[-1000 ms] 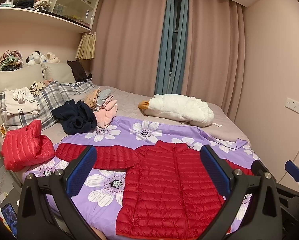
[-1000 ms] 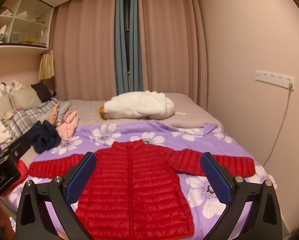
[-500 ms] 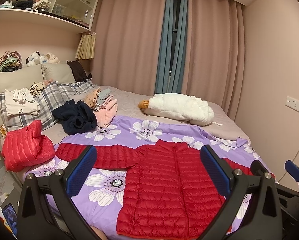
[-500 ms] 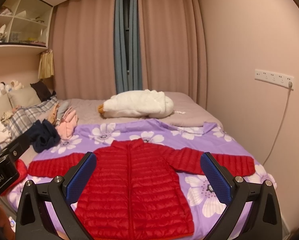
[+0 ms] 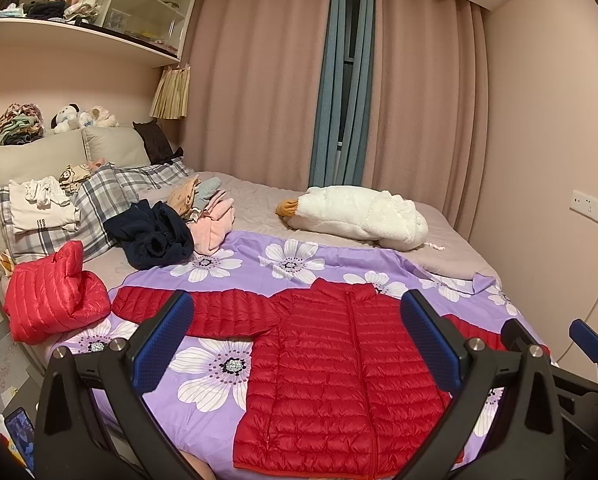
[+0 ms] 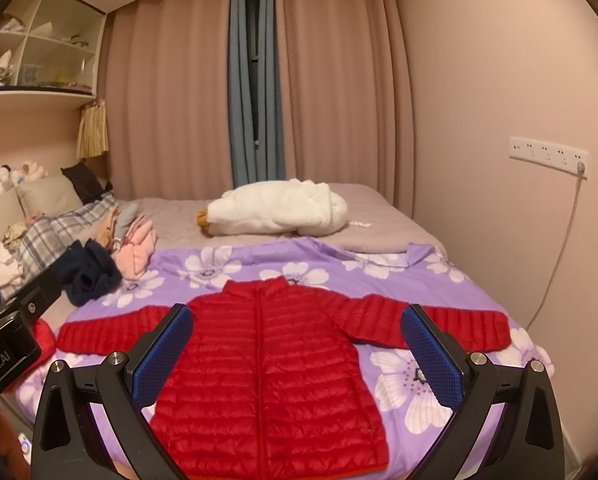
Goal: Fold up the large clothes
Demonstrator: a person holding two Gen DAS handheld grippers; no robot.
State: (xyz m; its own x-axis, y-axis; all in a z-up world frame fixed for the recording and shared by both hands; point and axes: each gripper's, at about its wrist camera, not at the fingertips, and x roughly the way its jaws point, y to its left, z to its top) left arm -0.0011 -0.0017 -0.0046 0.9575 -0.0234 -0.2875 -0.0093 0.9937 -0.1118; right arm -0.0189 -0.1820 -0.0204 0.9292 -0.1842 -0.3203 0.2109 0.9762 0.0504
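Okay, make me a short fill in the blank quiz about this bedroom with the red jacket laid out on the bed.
1. The red puffer jacket lies flat with both sleeves spread ____.
2. It rests on a purple sheet printed with white ____.
3. Both the left gripper and the right gripper are ____, holding nothing.
4. The white goose plush lies ____ the jacket, nearer the curtains.

Missing words: out; flowers; open; behind

Bedroom, warm dim light. Pink walls [image 6: 479,80], pink curtains [image 5: 259,100] at centre with blue curtain [image 5: 343,88] over dark window. White shelf unit [image 5: 99,12] upper left. Socket strip [image 6: 549,154] on right wall. Bed [image 5: 259,204] fills lower frame.
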